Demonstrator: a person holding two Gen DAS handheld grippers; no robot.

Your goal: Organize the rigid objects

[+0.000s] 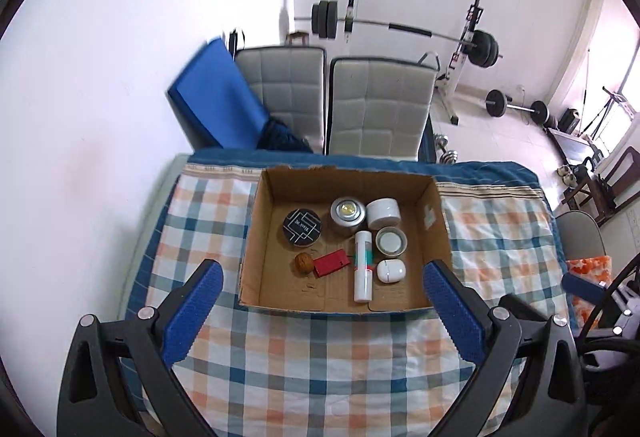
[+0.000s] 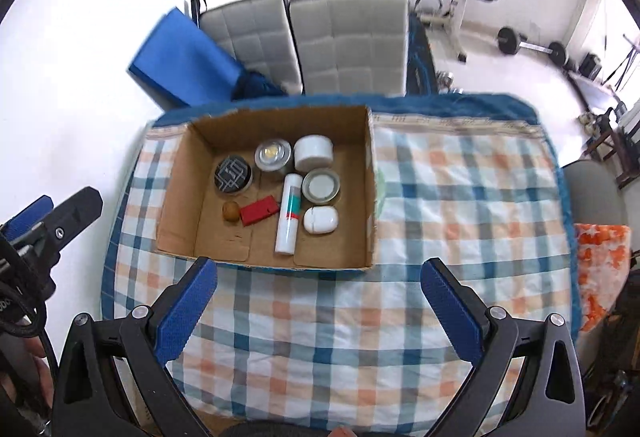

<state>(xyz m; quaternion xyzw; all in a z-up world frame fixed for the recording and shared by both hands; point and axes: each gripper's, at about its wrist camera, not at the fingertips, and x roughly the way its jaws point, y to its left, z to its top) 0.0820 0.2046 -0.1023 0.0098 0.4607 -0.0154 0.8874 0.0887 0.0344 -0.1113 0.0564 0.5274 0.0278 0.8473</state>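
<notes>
A shallow cardboard box [image 1: 256, 233] sits on the checked cloth [image 1: 320, 357] that covers the tabletop, and every rigid item lies inside it. Toward the box's far wall stand a black round tin with a white line pattern [image 1: 302, 228], a silver tin with a gold centre [image 1: 347, 215] and a white round jar [image 1: 384, 212], the last two touching. Just nearer than the white jar is a grey-rimmed round tin [image 1: 391, 241]. Beside that tin, a white tube with a teal and red band [image 1: 363, 265] lies lengthwise, and a small white oval case [image 1: 391, 271] rests against the tube's right side. Left of the tube are a red block [image 1: 330, 263] and a walnut [image 1: 303, 263], close together. The left gripper [image 1: 322, 287] hovers above the box's near edge, fingers spread wide and empty. The right gripper [image 2: 318, 287] hangs over the cloth just nearer than the box, fingers likewise wide apart, holding nothing.
</notes>
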